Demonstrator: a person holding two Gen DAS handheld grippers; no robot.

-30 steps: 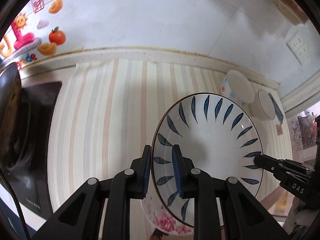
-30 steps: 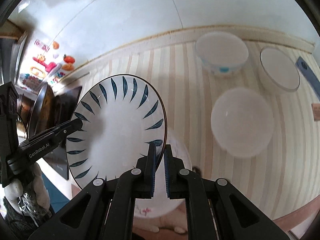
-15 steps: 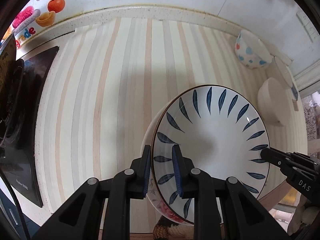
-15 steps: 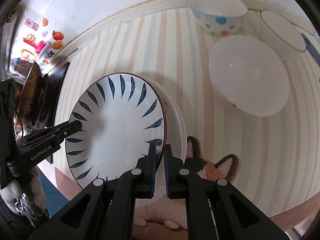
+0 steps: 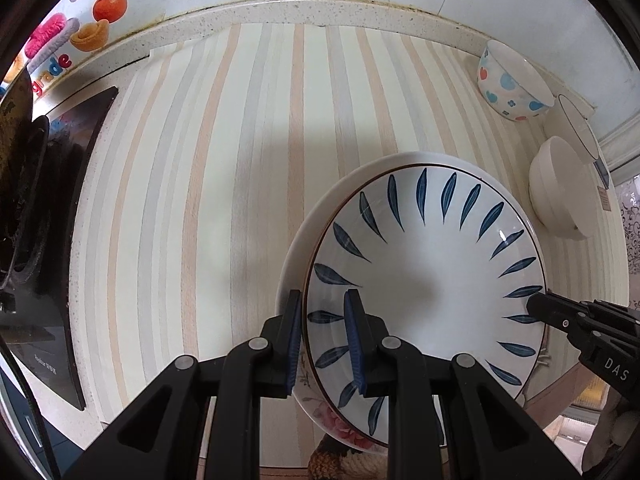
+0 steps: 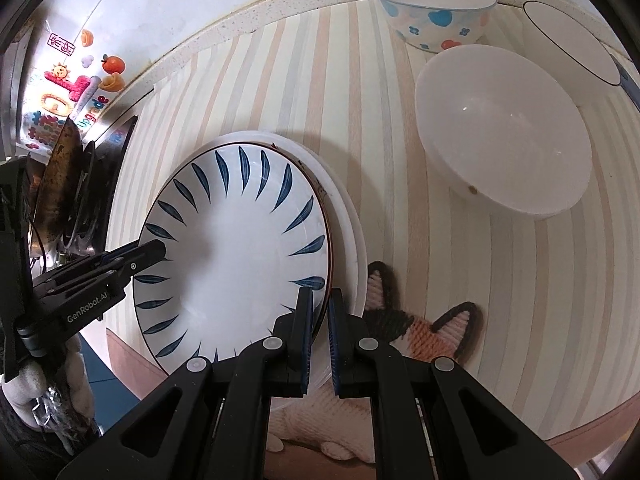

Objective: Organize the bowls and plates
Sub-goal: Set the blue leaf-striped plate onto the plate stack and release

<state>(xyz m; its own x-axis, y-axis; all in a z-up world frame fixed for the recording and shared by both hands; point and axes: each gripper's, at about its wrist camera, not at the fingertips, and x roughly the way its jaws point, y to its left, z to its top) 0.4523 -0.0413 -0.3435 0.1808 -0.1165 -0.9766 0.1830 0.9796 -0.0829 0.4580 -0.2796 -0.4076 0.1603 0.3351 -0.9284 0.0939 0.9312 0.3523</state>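
Both claws grip the same blue-leaf plate (image 5: pixel 424 280) by opposite edges. The left claw (image 5: pixel 325 340) has its two blue pads closed down on the plate's rim, one pad under the edge and one over the painted leaves. The right claw (image 6: pixel 319 334) is pinched nearly shut on the rim at the other side, with only the thickness of the plate between its pads.

The plate sits right over a larger white plate (image 5: pixel 296 248), whose edge shows as a pale crescent around it and whose near rim carries a pink flower print. Whether the two plates touch all round I cannot tell; they lie very close and nearly level. Both are at the front edge of the striped counter (image 5: pixel 224 168).

Further back on the counter stands a wide plain white bowl (image 6: pixel 504 132). Behind it, near the wall, is a small bowl with blue and red hearts (image 6: pixel 434 16), and to its right a white bowl with a thin dark rim (image 6: pixel 568 44). At the left end of the counter a dark pan (image 6: pixel 60 184) rests on a black stove. A knitted cat-faced mat (image 6: pixel 424 332) lies partly under the white plate.
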